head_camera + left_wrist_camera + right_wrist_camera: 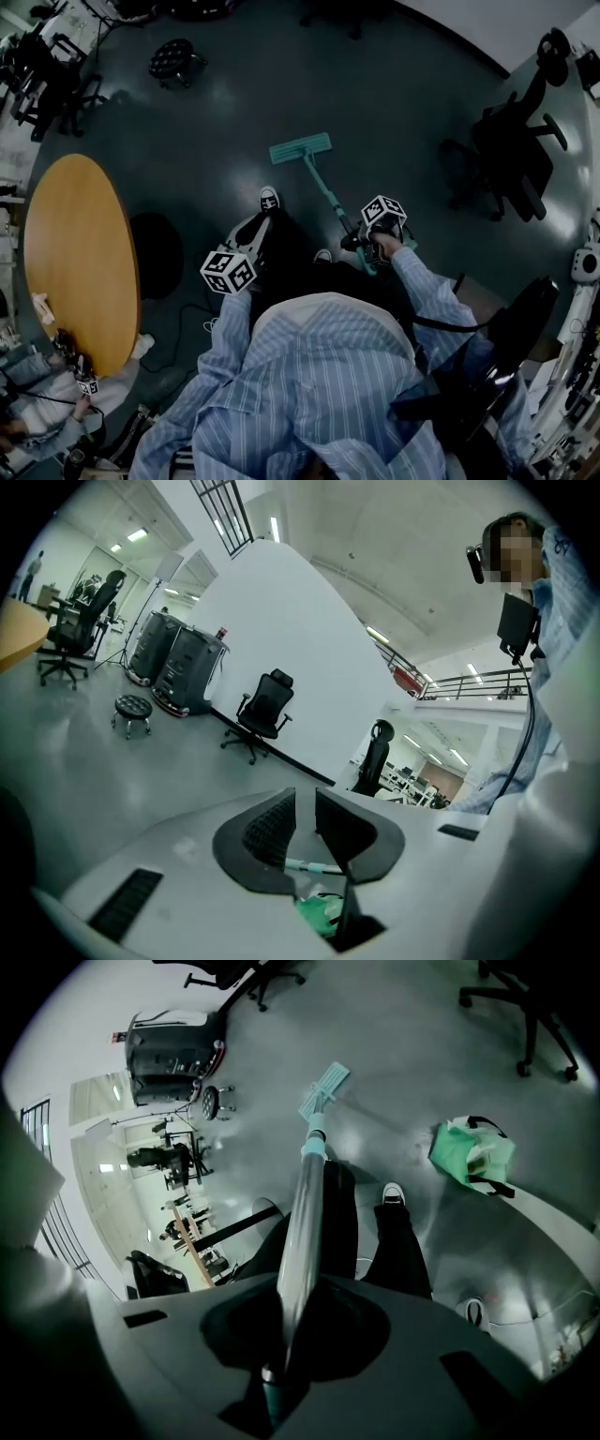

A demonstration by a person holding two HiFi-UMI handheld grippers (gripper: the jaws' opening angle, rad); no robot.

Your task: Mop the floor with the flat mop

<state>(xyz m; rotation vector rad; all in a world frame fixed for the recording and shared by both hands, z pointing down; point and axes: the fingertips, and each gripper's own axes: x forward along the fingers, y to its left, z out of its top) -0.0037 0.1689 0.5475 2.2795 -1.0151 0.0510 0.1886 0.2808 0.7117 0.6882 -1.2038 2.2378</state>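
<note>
The flat mop has a teal head lying flat on the dark floor ahead of the person's feet. Its handle slopes back to my right gripper, which is shut on it. In the right gripper view the silver handle runs from between the jaws of the right gripper down to the mop head. My left gripper is held off to the left of the handle, apart from it. In its own view the left gripper has only a narrow slit between its jaws, and nothing is in it.
A round wooden table stands at the left, with a person seated low beside it. Office chairs are at the right and a stool is at the back. A green bag lies on the floor. One of the person's shoes is near the mop.
</note>
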